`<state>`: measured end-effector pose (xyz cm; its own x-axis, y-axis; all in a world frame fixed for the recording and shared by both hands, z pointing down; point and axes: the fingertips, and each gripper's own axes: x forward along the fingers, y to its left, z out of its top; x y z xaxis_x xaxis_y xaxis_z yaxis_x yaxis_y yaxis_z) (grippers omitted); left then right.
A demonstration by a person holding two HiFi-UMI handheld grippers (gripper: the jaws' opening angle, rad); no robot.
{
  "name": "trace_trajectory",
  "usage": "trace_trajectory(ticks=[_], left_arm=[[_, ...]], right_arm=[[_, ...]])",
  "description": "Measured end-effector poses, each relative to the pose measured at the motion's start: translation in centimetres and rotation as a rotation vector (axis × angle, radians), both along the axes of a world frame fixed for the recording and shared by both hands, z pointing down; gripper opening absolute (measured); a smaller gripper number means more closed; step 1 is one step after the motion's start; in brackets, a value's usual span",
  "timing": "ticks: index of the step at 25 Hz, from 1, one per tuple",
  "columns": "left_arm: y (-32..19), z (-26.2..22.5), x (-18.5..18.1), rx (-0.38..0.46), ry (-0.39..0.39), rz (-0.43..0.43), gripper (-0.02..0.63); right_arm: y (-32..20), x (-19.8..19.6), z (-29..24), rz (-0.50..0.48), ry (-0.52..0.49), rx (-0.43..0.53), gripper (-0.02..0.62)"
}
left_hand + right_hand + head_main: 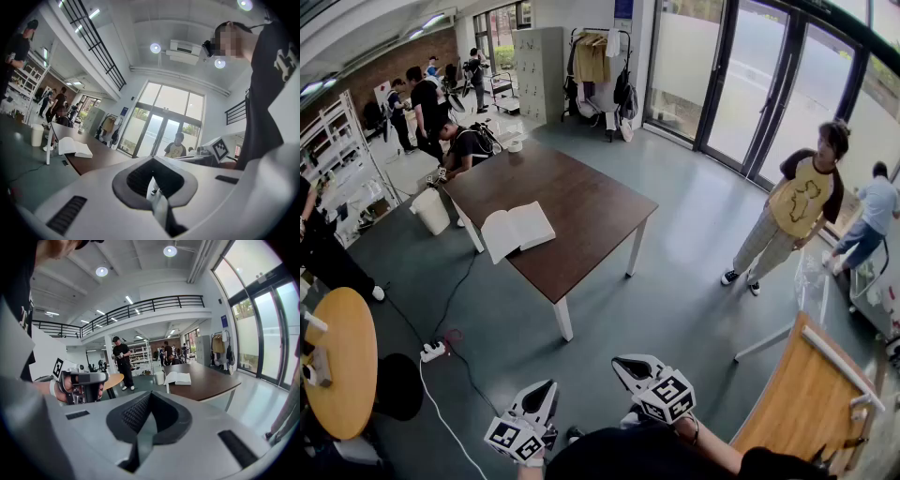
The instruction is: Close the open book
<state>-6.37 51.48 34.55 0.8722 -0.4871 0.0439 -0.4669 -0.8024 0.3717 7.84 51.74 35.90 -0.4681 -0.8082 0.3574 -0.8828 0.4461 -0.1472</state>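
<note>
Left tongs point(546, 386), right tongs point(626, 364) closed; book point(517, 230) spread crosswise.

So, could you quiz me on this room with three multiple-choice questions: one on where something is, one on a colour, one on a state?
1. Where does the book lie?
A. On the floor
B. On the rectangular table
C. On the round table

2. What colour is that table's top?
A. White
B. Green
C. Dark brown

3. How is the book?
A. Open, pages up
B. Shut flat
C. Standing on end

Answers: 1 B, it rests on the top, near one edge. 2 C, dark brown shows all around the book. 3 A, two white halves of pages face up.
</note>
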Motion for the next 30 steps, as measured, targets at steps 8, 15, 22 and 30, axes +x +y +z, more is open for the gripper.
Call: trace_trajectory(ticks=[8,15,22,30], left_arm=[[-0.1,1.1,-3.7,-0.013,-0.015,0.015,0.003],[-1.1,3.5,-5.0,-0.081,-0.017,0.027,0.003],[-6.6,3.9,-2.9,-0.080,-0.046,-0.035,0.003],[-14.0,3.1,4.3,-0.077,-0.094,-0.034,0.003]], right_arm=[[1.6,-2.9,0.4,0.019,0.040,-0.012,-0.012],[1.4,-4.0,2.2,-0.012,0.086,-0.065,-0.012],[-6.4,-3.4,2.7,-0.144,0.087,-0.025,-0.012],[-15.0,3.7,1.9,-0.155,0.042,0.002,-0.012]])
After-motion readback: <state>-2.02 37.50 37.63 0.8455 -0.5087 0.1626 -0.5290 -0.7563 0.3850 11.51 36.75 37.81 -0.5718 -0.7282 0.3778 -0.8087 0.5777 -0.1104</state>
